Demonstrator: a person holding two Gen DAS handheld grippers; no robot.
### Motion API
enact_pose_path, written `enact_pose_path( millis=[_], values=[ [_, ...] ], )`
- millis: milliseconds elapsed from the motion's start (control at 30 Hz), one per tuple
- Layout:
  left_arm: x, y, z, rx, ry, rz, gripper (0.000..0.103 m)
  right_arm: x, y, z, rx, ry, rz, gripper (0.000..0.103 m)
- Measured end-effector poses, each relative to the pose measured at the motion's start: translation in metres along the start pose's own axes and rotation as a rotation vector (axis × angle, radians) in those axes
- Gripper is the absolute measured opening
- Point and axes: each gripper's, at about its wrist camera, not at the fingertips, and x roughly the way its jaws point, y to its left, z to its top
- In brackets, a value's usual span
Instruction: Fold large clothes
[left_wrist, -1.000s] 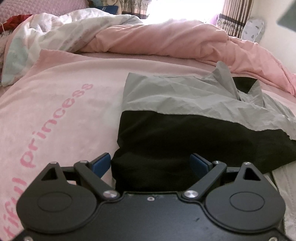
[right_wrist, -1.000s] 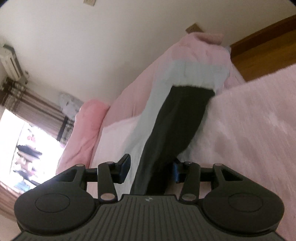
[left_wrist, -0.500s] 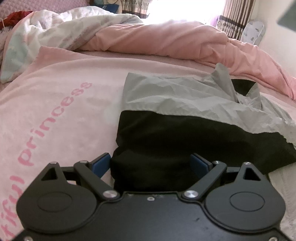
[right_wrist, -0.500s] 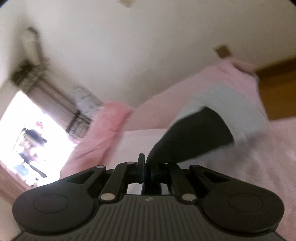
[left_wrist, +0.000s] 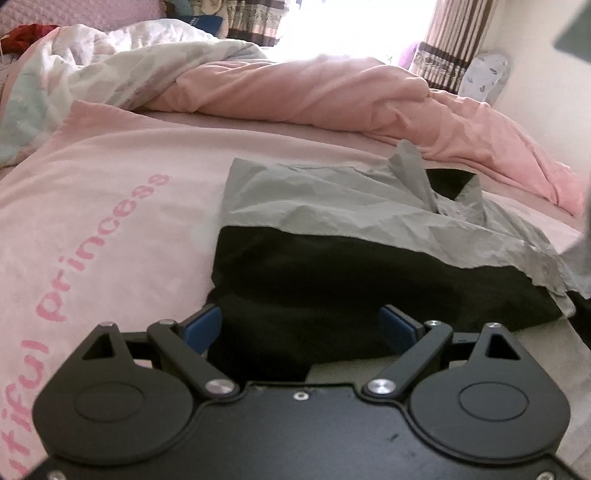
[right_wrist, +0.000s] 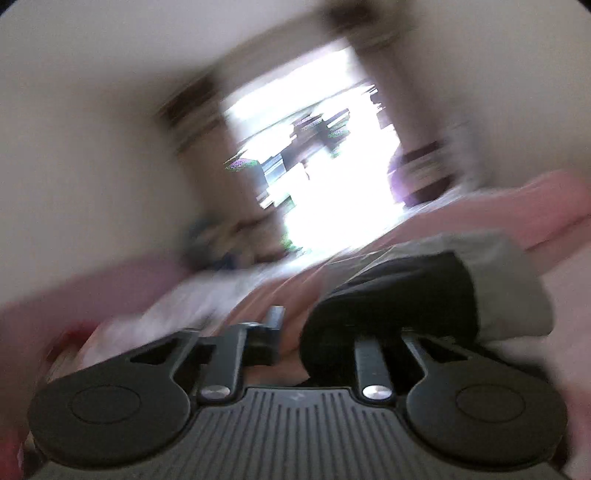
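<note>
A large black and grey garment (left_wrist: 351, 280) lies crumpled on the pink blanket (left_wrist: 110, 206); its grey half is farther away. My left gripper (left_wrist: 301, 328) stands open at the garment's near black edge, and the cloth lies between its blue pads (left_wrist: 203, 328) without being squeezed. The right wrist view is blurred. There my right gripper (right_wrist: 321, 326) has its jaws opening. A black and grey fold of the garment (right_wrist: 424, 291) drapes over its right finger and hides it. A gap shows beside the left finger.
The blanket carries pink "princess" lettering (left_wrist: 88, 251). A heaped pink duvet (left_wrist: 314, 96) and a white patterned quilt (left_wrist: 92, 81) lie across the far side of the bed. Behind them are striped curtains (left_wrist: 450, 48) and a bright window (right_wrist: 325, 177).
My right gripper closed on the black cloth, swung fast round toward the window and rolled, and its jaws now stand apart. In the left view the garment's right end shifted.
</note>
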Motion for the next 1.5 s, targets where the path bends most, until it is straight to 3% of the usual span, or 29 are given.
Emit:
enact_pose_path(
  millis=[33, 133, 200, 333, 400, 500, 600, 700, 833, 900, 933, 967, 1100, 1233, 1267, 1300, 1400, 1500],
  values=[
    [-0.002, -0.002, -0.001, 0.006, 0.002, -0.002, 0.093, 0.016, 0.020, -0.017, -0.040, 0.069, 0.048, 0.056],
    [-0.007, -0.003, -0.004, 0.020, 0.005, -0.006, 0.093, 0.054, 0.065, -0.072, -0.225, 0.296, 0.038, 0.052],
    [-0.010, -0.003, -0.005, 0.024, 0.003, -0.012, 0.093, 0.056, 0.070, -0.092, -0.270, 0.345, 0.005, 0.052],
    [-0.006, -0.004, -0.006, 0.025, 0.008, -0.031, 0.093, 0.039, 0.041, -0.098, -0.214, 0.435, -0.045, 0.052],
    [-0.002, -0.009, -0.006, 0.025, 0.012, -0.052, 0.093, 0.023, 0.015, -0.094, -0.184, 0.430, -0.067, 0.052],
    [0.002, -0.021, -0.004, 0.040, 0.001, -0.076, 0.093, 0.004, -0.010, -0.082, -0.128, 0.356, -0.135, 0.063],
    [0.005, -0.033, -0.003, 0.056, 0.001, -0.089, 0.093, 0.002, -0.053, -0.068, 0.030, 0.292, -0.180, 0.066],
    [0.007, -0.036, -0.001, 0.081, -0.004, -0.074, 0.093, 0.020, -0.083, -0.073, 0.190, 0.337, -0.194, 0.066],
    [0.008, -0.024, -0.001, 0.064, 0.008, -0.058, 0.093, 0.038, -0.103, -0.095, 0.360, 0.404, -0.126, 0.065],
    [0.008, -0.018, -0.001, 0.052, 0.015, -0.046, 0.093, 0.045, -0.101, -0.103, 0.387, 0.411, -0.122, 0.041],
    [0.008, -0.014, -0.002, 0.046, 0.016, -0.045, 0.093, 0.048, -0.095, -0.104, 0.382, 0.411, -0.134, 0.009],
    [0.007, -0.011, -0.002, 0.041, 0.017, -0.045, 0.093, 0.051, -0.091, -0.106, 0.377, 0.403, -0.125, 0.008],
    [0.001, -0.005, -0.002, 0.042, 0.009, -0.030, 0.093, 0.051, -0.046, -0.092, 0.304, 0.336, -0.027, 0.008],
    [-0.009, 0.000, -0.001, -0.005, 0.001, -0.055, 0.093, 0.070, 0.004, -0.093, 0.285, 0.449, 0.205, 0.017],
    [-0.012, -0.001, -0.001, -0.016, -0.002, -0.069, 0.093, 0.071, 0.013, -0.094, 0.277, 0.457, 0.214, 0.027],
    [-0.015, -0.001, -0.001, -0.021, -0.005, -0.083, 0.093, 0.068, 0.018, -0.095, 0.274, 0.439, 0.216, 0.029],
    [-0.016, -0.009, 0.000, -0.027, -0.005, -0.131, 0.093, 0.058, 0.014, -0.092, 0.256, 0.400, 0.187, 0.031],
    [-0.008, -0.022, 0.003, -0.050, 0.011, -0.195, 0.093, 0.045, -0.015, -0.092, 0.296, 0.405, 0.129, 0.032]
  ],
)
